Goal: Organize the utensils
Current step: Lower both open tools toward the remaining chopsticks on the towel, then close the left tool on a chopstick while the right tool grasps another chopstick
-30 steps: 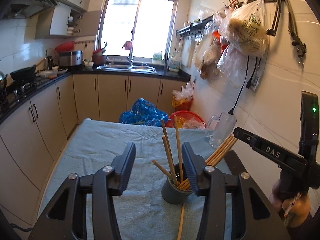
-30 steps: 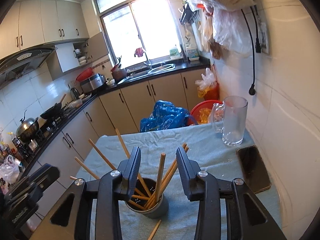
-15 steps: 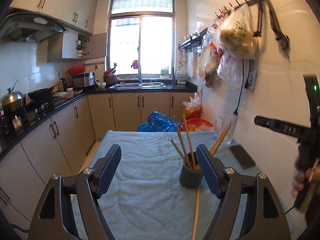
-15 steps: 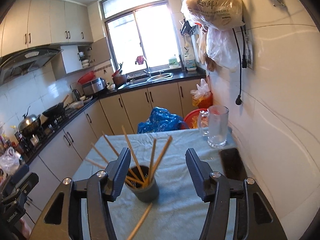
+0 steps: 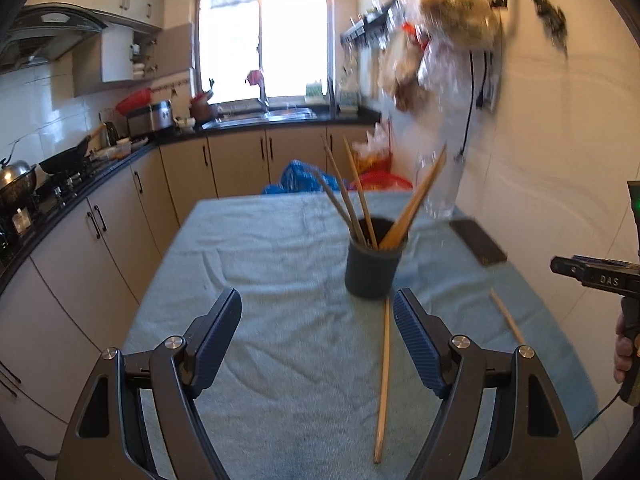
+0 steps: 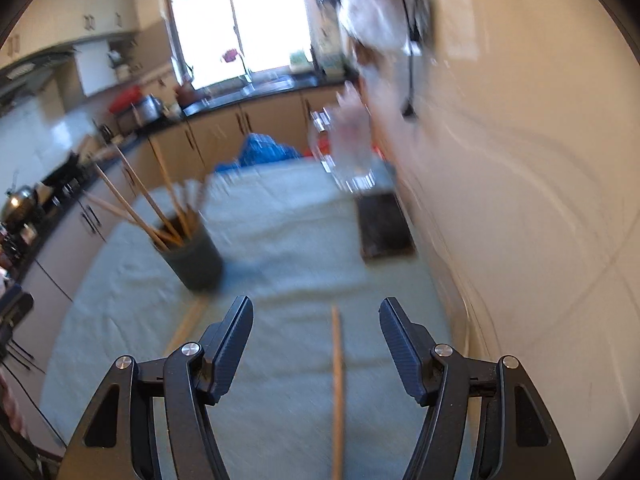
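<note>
A dark grey holder [image 5: 374, 258] [image 6: 196, 256] stands on the blue-grey cloth [image 5: 272, 264] with several wooden chopsticks [image 5: 352, 204] leaning in it. One loose chopstick [image 5: 384, 380] lies in front of the holder, just inside my left gripper's right finger. My left gripper [image 5: 317, 308] is open and holds nothing. A second loose chopstick [image 6: 338, 380] [image 5: 507, 316] lies on the cloth between the fingers of my right gripper [image 6: 316, 312]. Its jaws are opening and the pads do not touch the chopstick. The right wrist view is blurred.
A black phone [image 6: 384, 228] and a glass mug [image 6: 352, 152] sit at the table's far right, against the tiled wall [image 6: 520, 200]. Kitchen counters [image 5: 80, 200] run along the left. A hand [image 5: 628, 352] holds the right gripper at the left view's edge.
Both grippers have drawn back from the holder and spread their jaws wider. The right one has swung rightward and lower, over a loose chopstick on the cloth.
</note>
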